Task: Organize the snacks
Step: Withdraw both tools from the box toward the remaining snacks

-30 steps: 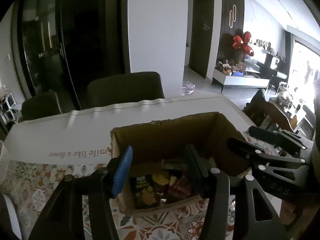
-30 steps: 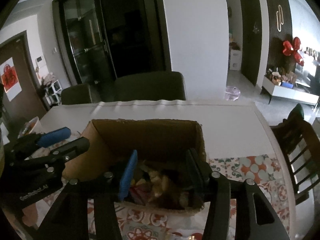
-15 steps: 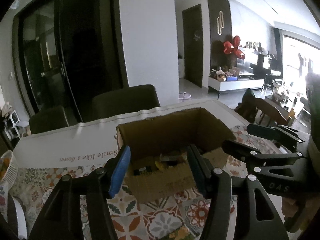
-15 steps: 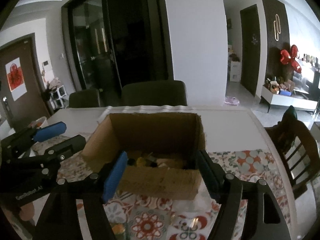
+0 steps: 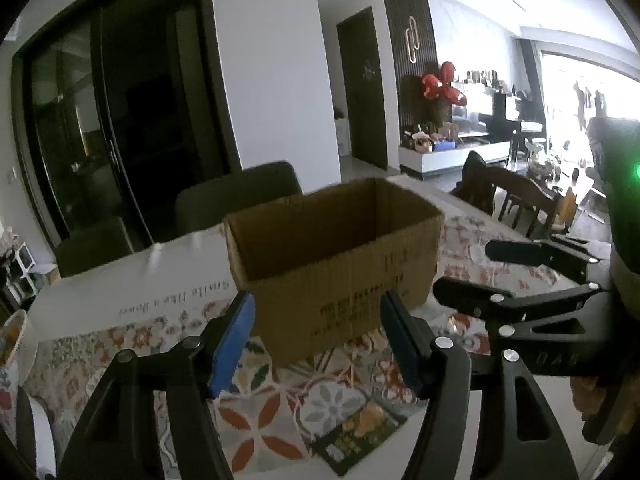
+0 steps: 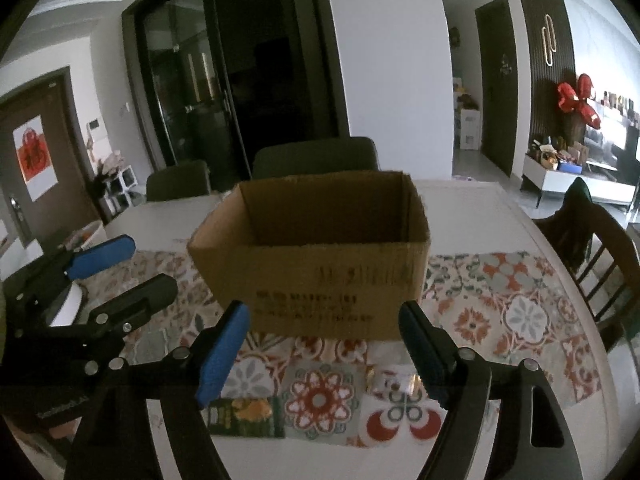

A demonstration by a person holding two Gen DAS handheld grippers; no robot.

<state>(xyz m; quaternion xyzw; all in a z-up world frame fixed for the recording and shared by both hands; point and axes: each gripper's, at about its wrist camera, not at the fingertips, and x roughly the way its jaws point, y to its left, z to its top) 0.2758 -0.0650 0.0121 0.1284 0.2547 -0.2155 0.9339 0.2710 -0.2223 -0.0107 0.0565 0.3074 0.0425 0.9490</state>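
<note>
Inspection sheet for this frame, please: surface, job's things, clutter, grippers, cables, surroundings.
Surface: table with a patterned cloth.
Job's things: open box standing on the cloth, contents hidden; green packet flat in front of it.
Clutter: basket at the table's left edge.
Grippers: left gripper and right gripper both open and empty, jaws just opening, short of the box.
Cables: nothing seen.
Surroundings: chairs, dark glass doors, living room at right.
</note>
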